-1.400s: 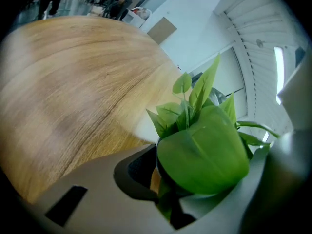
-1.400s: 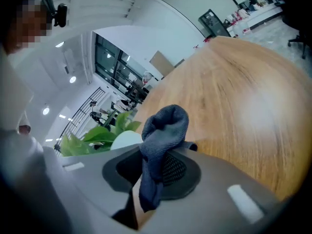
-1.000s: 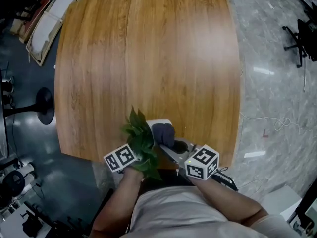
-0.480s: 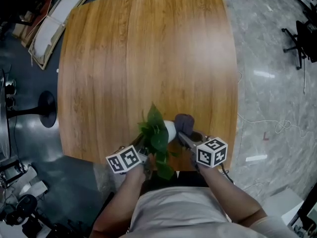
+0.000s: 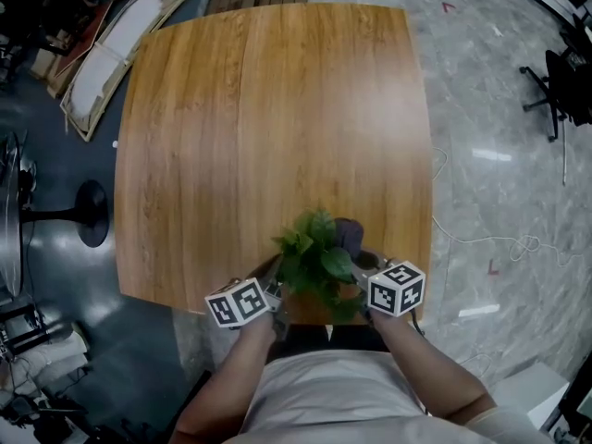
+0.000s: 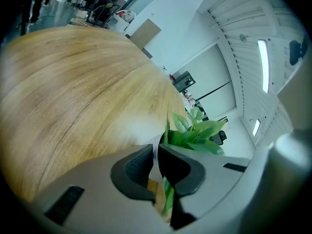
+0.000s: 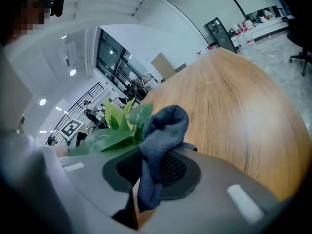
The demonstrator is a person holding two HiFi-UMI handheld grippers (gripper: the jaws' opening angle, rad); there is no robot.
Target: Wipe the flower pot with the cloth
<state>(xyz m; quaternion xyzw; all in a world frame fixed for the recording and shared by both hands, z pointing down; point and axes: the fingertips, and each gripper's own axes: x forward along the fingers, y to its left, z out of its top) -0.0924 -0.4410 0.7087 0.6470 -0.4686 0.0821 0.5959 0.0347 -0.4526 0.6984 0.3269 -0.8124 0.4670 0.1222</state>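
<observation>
Green leaves (image 5: 317,257) of the potted plant rise over the near edge of the wooden table (image 5: 277,109) and hide the pot in the head view. My left gripper (image 5: 277,283) is at the plant's left. In the left gripper view this gripper (image 6: 155,156) is shut on the thin white rim of the flower pot (image 6: 155,164), with leaves (image 6: 195,133) just beyond. My right gripper (image 5: 359,259) is at the plant's right, shut on a grey cloth (image 5: 347,233). In the right gripper view the cloth (image 7: 163,130) bulges out of that gripper (image 7: 152,168), right beside the leaves (image 7: 119,126).
Both grippers work at the table's near edge, close to the person's body. On the floor are boards (image 5: 102,44) at the far left, a black stand base (image 5: 92,213), a loose cable (image 5: 499,243) to the right, and an office chair (image 5: 564,81).
The plant, tipped over with its white pot showing, has swung upright, and its leaves now cover the pot. The cloth has moved from the pot's side to the right of the leaves.
</observation>
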